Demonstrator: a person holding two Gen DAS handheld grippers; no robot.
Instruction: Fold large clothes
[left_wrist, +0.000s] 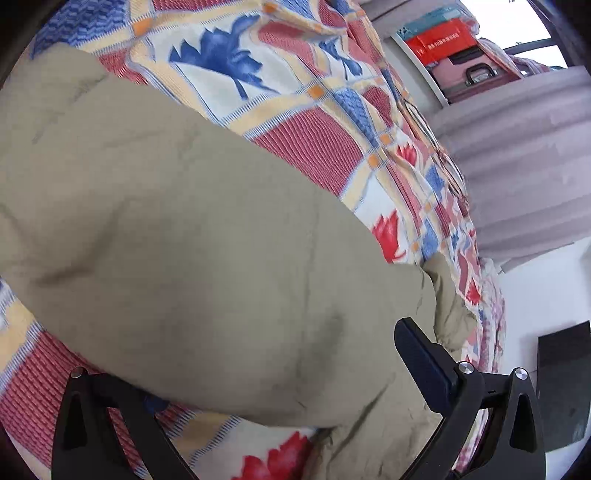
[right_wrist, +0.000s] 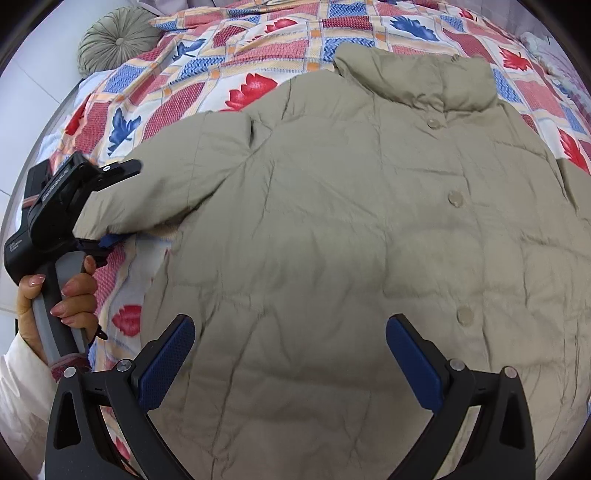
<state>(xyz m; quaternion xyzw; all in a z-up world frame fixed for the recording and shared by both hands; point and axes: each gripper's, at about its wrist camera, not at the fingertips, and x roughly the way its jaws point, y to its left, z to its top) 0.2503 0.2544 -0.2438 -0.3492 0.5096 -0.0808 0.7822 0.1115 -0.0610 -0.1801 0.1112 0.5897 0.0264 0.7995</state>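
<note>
Khaki and puffy, the jacket (right_wrist: 351, 229) lies front up across the patterned bedspread (right_wrist: 229, 48), filling the middle of my right wrist view, collar (right_wrist: 417, 79) toward the top of the frame and three snap buttons (right_wrist: 455, 199) running down right of centre. As far as I can judge, the folding has barely begun: the body is spread flat with no fold in it, and only the sleeve (right_wrist: 166, 192) at the left of the frame is being handled. My left gripper (right_wrist: 110, 206) sits at the cuff end of that sleeve, one finger above the fabric and one below; in its own view the sleeve (left_wrist: 192, 251) bulges between the fingers and hides one of them, so it looks like a hold on the cuff, though I cannot see the pinch itself. My right gripper (right_wrist: 290, 354) hovers over the lower part of the jacket with its jaws spread wide and nothing between them. Still left, by my reckoning: bringing this sleeve in over the chest, doing the other sleeve, which runs out of frame at the right, then folding the body.
</note>
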